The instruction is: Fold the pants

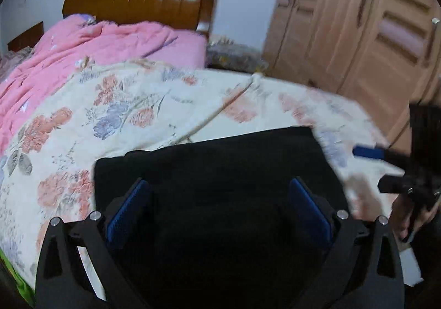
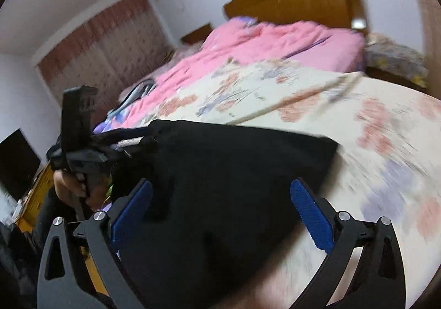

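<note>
The black pants (image 1: pixel 220 154) lie folded into a flat block on the floral sheet (image 1: pixel 110 121) near the bed's front edge. In the left wrist view my left gripper (image 1: pixel 220 198) hovers open over the pants, its blue pads (image 1: pixel 129 209) wide apart with only cloth below them. At that view's right edge my right gripper (image 1: pixel 381 169) is beside the pants, held by a hand. The right wrist view shows the right gripper (image 2: pixel 220 193) open above the pants (image 2: pixel 242 154), nothing pinched. My left gripper (image 2: pixel 135 139) is at the pants' left edge, its opening unclear in this view.
A crumpled pink quilt (image 1: pixel 91 47) fills the far half of the bed below a brown wooden headboard (image 1: pixel 143 0). A light wooden wardrobe (image 1: pixel 358 27) stands to the right. Curtains (image 2: pixel 104 47) and a dark screen (image 2: pixel 16 160) are on the left side.
</note>
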A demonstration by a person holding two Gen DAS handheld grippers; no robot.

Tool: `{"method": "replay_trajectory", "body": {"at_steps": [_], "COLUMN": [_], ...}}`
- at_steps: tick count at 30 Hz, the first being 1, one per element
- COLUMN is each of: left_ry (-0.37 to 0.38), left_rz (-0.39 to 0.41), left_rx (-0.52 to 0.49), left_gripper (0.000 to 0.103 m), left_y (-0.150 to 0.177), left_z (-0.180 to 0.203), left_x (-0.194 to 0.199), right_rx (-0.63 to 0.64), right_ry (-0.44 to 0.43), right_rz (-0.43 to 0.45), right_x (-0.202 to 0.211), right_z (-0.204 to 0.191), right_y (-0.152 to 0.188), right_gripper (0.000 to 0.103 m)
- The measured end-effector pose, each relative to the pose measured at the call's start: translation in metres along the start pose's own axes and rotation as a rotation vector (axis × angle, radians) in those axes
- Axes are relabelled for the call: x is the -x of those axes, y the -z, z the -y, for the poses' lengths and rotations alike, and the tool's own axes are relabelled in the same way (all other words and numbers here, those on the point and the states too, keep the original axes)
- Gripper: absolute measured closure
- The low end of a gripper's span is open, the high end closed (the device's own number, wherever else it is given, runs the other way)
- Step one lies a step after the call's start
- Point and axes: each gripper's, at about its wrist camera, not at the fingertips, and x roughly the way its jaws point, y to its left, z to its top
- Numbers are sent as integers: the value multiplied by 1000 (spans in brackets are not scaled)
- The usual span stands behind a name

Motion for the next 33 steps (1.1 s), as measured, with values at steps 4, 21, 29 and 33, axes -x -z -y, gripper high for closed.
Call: {"method": "replay_trajectory", "body": {"at_steps": [4, 21, 29, 33], "left_ry": [104, 297, 245, 126], "left_rz": [-73, -27, 45, -76], "left_rx": [119, 337, 348, 223], "left_gripper": [2, 2, 2, 2], "left_y": [7, 13, -24, -36], "left_z": [-32, -67, -60, -62], "left_x": [-28, -32, 10, -35], "right_rx": [41, -147, 76, 163], "right_ry": [23, 159, 118, 78], "right_rz": [-118, -45, -13, -94], "right_x": [-56, -61, -10, -27], "right_z": [21, 58, -27, -61], "right_y": [-25, -51, -14, 7], "right_gripper": [6, 5, 5, 5]}}
